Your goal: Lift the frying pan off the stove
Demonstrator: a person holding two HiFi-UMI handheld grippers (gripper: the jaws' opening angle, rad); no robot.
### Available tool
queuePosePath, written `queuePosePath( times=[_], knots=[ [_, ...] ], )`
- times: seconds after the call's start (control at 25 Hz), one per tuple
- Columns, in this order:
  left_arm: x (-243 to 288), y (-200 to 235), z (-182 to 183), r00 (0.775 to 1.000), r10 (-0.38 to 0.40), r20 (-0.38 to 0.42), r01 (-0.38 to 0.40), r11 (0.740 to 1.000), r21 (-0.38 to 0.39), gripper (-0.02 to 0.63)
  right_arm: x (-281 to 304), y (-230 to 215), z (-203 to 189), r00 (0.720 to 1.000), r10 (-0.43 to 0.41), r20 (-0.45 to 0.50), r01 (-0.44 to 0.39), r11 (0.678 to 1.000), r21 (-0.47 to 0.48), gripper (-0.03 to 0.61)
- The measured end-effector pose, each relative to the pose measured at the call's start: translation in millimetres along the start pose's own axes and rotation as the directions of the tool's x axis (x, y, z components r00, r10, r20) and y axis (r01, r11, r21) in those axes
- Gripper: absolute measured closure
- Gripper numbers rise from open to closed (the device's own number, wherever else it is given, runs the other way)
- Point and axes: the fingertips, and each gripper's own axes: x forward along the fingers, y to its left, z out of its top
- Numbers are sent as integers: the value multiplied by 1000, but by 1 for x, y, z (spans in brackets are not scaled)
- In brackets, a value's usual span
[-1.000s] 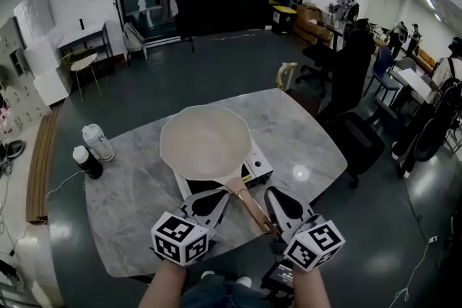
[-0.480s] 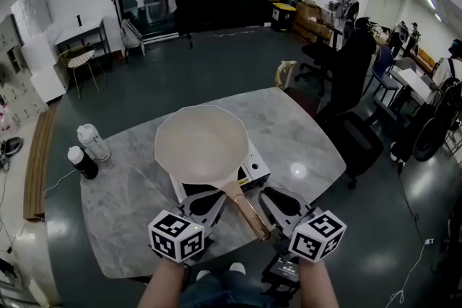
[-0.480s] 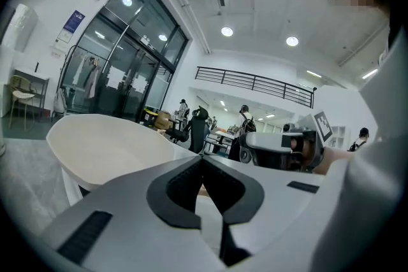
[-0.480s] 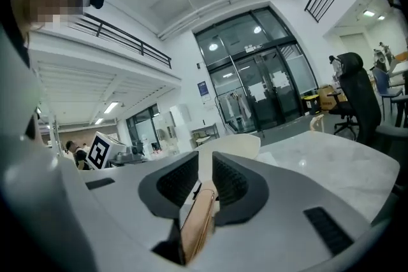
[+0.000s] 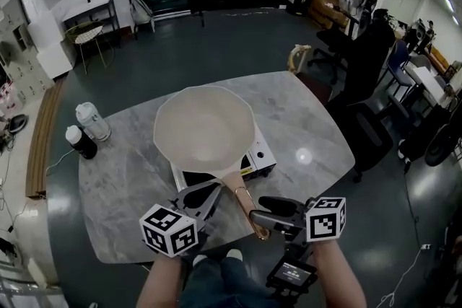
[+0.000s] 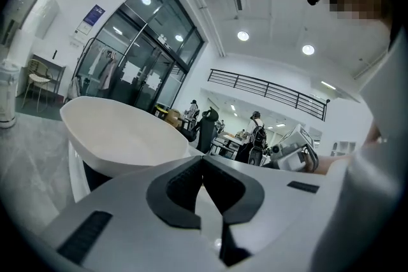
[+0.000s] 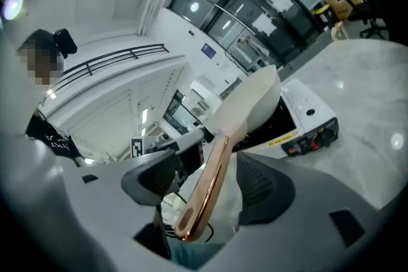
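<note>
A cream frying pan (image 5: 206, 133) sits over a white portable stove (image 5: 261, 155) on the marble table (image 5: 130, 191). Its copper handle (image 5: 245, 209) points toward me. My right gripper (image 5: 263, 213) lies on its side at the handle's end. In the right gripper view its jaws are opening, with the handle (image 7: 204, 191) between the pads and not pressed by either; the pan (image 7: 245, 105) and stove (image 7: 306, 121) lie beyond. My left gripper (image 5: 214, 191) is shut and empty just left of the handle. In the left gripper view the gripper (image 6: 203, 159) points past the pan's bowl (image 6: 121, 134).
Two bottles, one clear (image 5: 92, 122) and one dark (image 5: 78, 142), stand at the table's left edge. Office chairs (image 5: 368, 126) crowd the floor to the right. A small screen device (image 5: 291, 274) hangs below my right hand.
My right gripper has rolled onto its side and gone from shut to open around the handle's end. The left gripper has stayed shut beside the handle. The pan has not moved.
</note>
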Motion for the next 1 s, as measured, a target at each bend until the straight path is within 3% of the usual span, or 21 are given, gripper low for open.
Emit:
queuePosePath(
  times=[0.24, 0.44, 0.52, 0.64, 0.72, 0.8, 0.92, 1.0],
  knots=[
    [-2, 7, -7, 1000, 20, -8, -20, 999, -35, 601, 15, 5, -27, 979, 164, -118, -135, 966, 223, 279],
    [-7, 7, -15, 999, 25, -35, -26, 999, -35, 601, 27, 20, -50, 930, 289, -228, -202, 918, 340, 284],
    [-9, 8, -14, 999, 26, -36, -27, 999, -31, 601, 29, 18, -52, 928, 289, -235, -186, 906, 379, 472],
    [-8, 10, -16, 999, 19, -47, -21, 999, -42, 601, 31, 17, -51, 927, 306, -218, -188, 881, 435, 491],
    [-6, 11, -23, 998, 3, -68, -11, 994, -104, 600, 31, 17, -51, 926, 305, -221, -188, 883, 430, 492],
    [-4, 12, -31, 996, -33, -77, 15, 976, -219, 590, 32, 17, -51, 926, 304, -226, -189, 887, 421, 492],
    [-2, 15, -38, 995, -86, -44, 62, 917, -394, 443, 33, 17, -51, 926, 300, -229, -185, 890, 416, 492],
    [1, 19, -38, 996, -90, 6, 82, 873, -481, 423, 33, 17, -51, 927, 297, -230, -184, 893, 412, 492]
  ],
)
